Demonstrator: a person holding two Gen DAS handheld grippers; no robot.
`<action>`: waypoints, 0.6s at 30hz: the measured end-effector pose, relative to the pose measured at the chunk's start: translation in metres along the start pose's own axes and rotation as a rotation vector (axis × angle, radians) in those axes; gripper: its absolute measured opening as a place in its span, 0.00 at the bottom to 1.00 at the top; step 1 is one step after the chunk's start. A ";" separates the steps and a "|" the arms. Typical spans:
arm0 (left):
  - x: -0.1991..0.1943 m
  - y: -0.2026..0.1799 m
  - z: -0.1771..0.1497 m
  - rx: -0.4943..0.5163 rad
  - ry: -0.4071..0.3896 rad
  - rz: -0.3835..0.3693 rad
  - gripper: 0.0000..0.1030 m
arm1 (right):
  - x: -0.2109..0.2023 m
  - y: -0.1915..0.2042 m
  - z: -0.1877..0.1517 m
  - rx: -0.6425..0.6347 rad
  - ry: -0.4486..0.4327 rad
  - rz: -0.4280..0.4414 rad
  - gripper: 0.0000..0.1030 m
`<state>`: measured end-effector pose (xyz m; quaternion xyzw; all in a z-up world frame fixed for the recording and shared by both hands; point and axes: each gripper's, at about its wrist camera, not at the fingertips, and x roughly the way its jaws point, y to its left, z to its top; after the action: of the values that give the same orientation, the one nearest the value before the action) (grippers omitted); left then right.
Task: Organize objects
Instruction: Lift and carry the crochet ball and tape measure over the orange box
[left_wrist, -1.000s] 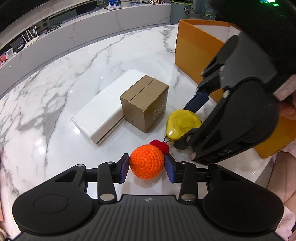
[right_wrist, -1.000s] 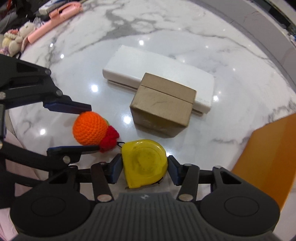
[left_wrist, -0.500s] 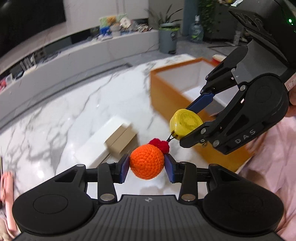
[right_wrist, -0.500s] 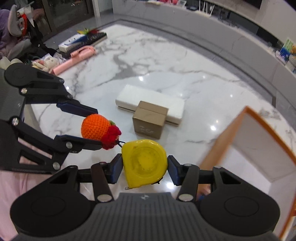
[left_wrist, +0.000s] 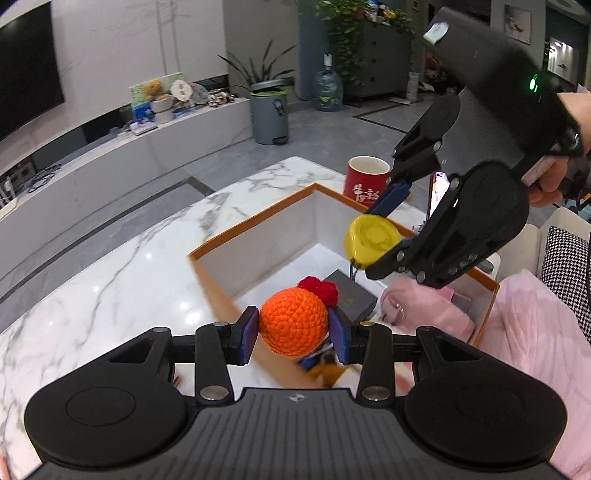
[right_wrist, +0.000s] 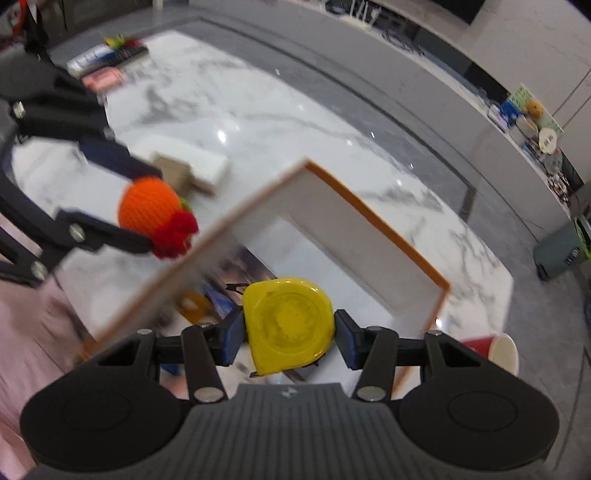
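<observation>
The left hand-held gripper (left_wrist: 293, 326) is pinching the crocheted orange ball (left_wrist: 293, 322) over the orange box (left_wrist: 255, 225); at 1 o'clock, the right hand-held gripper (right_wrist: 289, 330) is clamping the yellow tape measure (right_wrist: 289, 325), tilted downward.

Left gripper (left_wrist: 293, 329) and right gripper (right_wrist: 289, 336) raised, jaws clamped on loads

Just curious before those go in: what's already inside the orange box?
Inside the orange box: a dark flat case, something pink and blurred colourful items. The grippers and held objects hide the rest.
</observation>
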<state>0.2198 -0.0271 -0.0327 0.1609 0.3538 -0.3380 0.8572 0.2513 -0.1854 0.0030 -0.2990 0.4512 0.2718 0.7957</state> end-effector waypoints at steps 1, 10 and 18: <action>0.008 -0.004 0.004 0.005 0.008 -0.006 0.45 | 0.006 -0.005 -0.003 -0.006 0.018 -0.002 0.52; 0.066 -0.007 0.012 0.024 0.094 -0.031 0.45 | 0.064 -0.022 -0.023 -0.018 0.099 0.048 0.52; 0.089 -0.008 0.013 0.033 0.133 -0.042 0.45 | 0.099 -0.019 -0.029 -0.042 0.124 0.097 0.52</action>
<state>0.2668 -0.0811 -0.0876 0.1896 0.4074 -0.3504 0.8218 0.2929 -0.2031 -0.0921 -0.3099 0.5075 0.3004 0.7457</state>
